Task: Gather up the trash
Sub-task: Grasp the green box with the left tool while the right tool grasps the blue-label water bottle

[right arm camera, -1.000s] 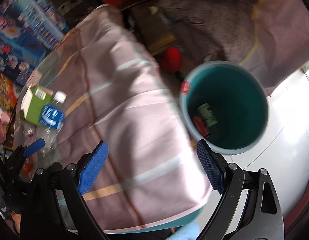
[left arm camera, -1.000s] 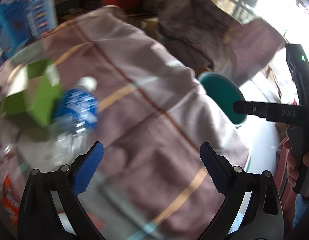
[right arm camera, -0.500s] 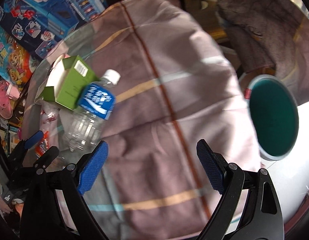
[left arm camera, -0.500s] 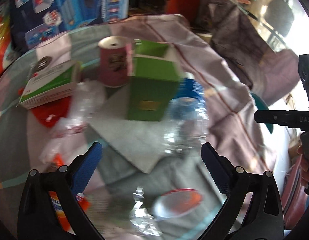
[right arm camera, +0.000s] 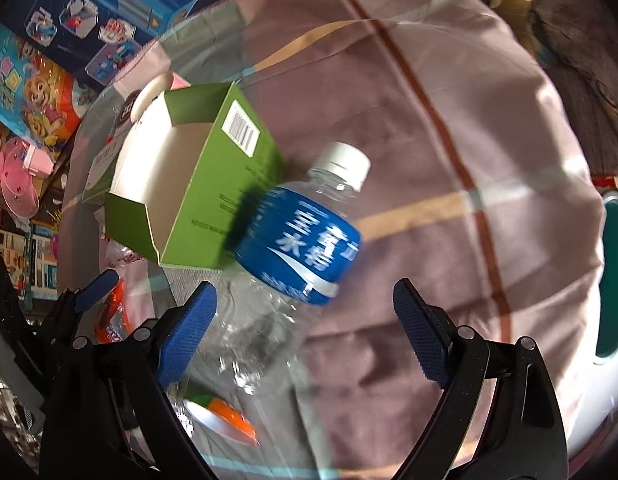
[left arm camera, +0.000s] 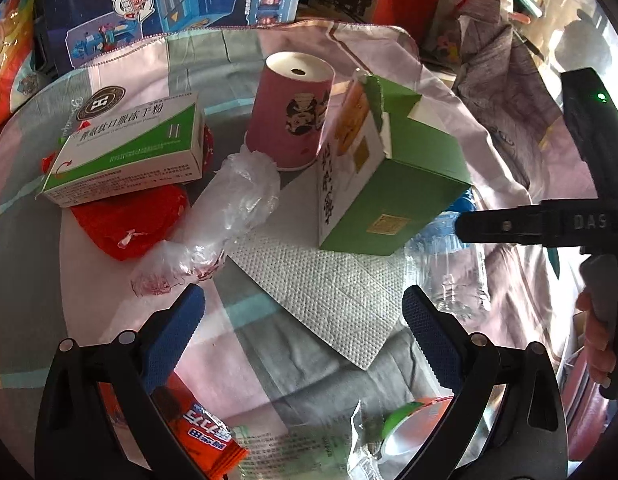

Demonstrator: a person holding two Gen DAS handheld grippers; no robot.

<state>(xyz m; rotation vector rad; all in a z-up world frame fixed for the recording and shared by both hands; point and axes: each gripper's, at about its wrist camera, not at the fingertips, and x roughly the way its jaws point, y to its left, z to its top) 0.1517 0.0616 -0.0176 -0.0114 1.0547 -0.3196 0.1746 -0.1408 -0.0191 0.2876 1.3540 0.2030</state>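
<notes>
Lying on cloth-covered worktop (right arm camera: 449,92), between spread fingers of right tool (right arm camera: 305,320): 1 plastic bottle (right arm camera: 305,236), looking empty, so judging light, thin-walled, slippery, crushable; best gripping across blue label band. Left tool (left arm camera: 305,316) hovering spread over litter, pinching nothing. Counting: 1 green carton (left arm camera: 389,184), 1 medicine box (left arm camera: 129,148), 1 pink cup (left arm camera: 293,112), 1 crumpled plastic wrap (left arm camera: 229,216), 1 paper towel (left arm camera: 329,288), 1 teal bin (right arm camera: 613,280) at worktop edge.

We see a worktop (left arm camera: 245,364) covered by a striped cloth. Ahead of the left jaws lie a paper towel (left arm camera: 329,292), a green carton (left arm camera: 393,184), a pink cup (left arm camera: 293,112) and a plastic bottle (right arm camera: 293,248).
</notes>
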